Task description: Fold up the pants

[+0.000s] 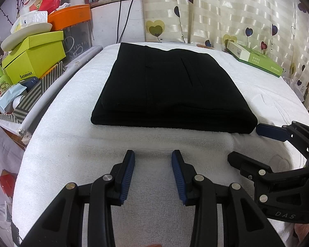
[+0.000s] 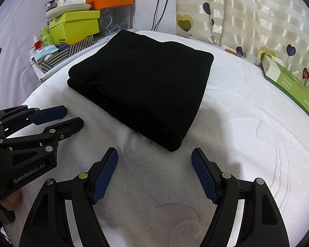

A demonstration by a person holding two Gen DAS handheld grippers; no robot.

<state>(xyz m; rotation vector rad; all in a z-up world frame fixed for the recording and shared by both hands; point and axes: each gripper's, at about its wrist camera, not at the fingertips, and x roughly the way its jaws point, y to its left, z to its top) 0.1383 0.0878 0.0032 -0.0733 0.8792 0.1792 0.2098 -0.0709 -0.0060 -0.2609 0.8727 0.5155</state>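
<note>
Lying folded into a thick rectangular stack, the black pants (image 1: pixel 171 88) sit in the middle of the white towel (image 1: pixel 72 144) that covers the table. Just short of the stack's near edge, the left gripper (image 1: pixel 153 156) hovers over bare towel with its blue-padded fingers (image 1: pixel 127 177) parted and nothing between them. Beside it, the right gripper (image 2: pixel 154 154) points at the stack's near corner, its jaws spread wider and likewise empty. Neither touches the pants. A green box (image 2: pixel 288 84) rests by the heart-patterned curtain (image 2: pixel 257 16), well apart from the stack
</note>
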